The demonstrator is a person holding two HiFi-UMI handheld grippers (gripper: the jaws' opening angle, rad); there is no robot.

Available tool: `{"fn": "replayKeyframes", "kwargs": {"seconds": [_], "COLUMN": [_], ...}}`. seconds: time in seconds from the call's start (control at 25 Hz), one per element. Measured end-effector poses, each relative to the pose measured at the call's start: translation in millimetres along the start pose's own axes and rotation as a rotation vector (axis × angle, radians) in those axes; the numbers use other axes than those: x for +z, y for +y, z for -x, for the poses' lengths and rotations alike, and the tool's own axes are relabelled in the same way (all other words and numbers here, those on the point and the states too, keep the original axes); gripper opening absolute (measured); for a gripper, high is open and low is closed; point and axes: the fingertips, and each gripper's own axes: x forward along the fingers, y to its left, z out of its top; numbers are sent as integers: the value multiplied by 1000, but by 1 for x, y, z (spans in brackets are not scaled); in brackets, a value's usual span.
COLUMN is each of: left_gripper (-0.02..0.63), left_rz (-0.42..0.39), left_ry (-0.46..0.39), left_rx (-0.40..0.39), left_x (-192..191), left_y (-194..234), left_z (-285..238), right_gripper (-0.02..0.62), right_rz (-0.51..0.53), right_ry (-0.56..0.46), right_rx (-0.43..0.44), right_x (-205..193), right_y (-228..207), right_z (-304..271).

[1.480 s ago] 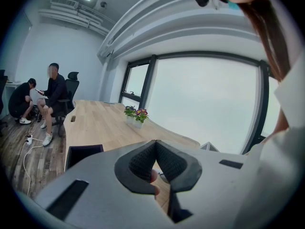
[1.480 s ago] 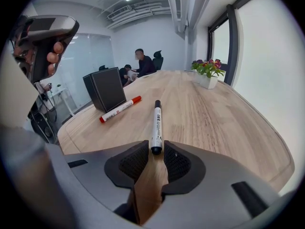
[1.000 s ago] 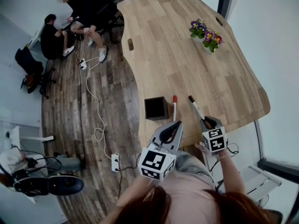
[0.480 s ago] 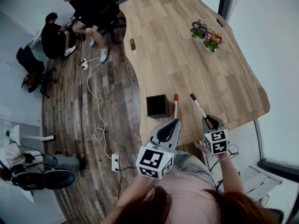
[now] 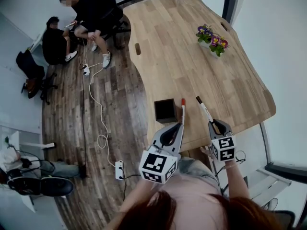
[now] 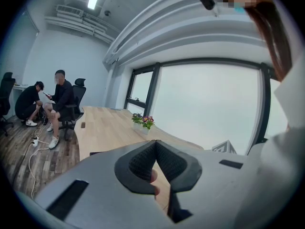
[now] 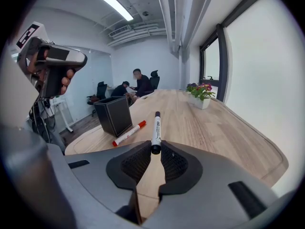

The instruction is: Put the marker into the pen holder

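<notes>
The right gripper (image 5: 214, 124) clenches the black marker (image 5: 205, 111) by its near end, barrel pointing 11 o'clock; the pen holder (image 5: 165, 110) stands toward 10 o'clock.

pale matt wood-grain table (image 5: 192, 56), black square pen holder (image 5: 165, 110) looks leathery w/ light stitching, white black-capped marker (image 7: 156, 128) smooth plastic

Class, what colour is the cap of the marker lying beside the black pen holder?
Red, on a white-barrelled marker; clearest in the right gripper view.
</notes>
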Motion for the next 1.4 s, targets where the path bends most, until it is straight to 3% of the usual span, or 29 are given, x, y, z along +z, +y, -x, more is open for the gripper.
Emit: {"fn": "replayKeyframes", "kwargs": {"seconds": [0.84, 1.4], "left_gripper": [2, 2], "left_rz": [8, 18], "left_ry": [-21, -50], "left_rx": [-3, 12], "left_x": [14, 22], "left_y": [33, 49], "left_z": [31, 34], "right_gripper": [58, 58], "right_rz": [-15, 12], "right_ry": [-62, -93], "right_rx": [-19, 26], "right_x": [44, 69], "right_y": [35, 60], "right_z": [28, 40]}}
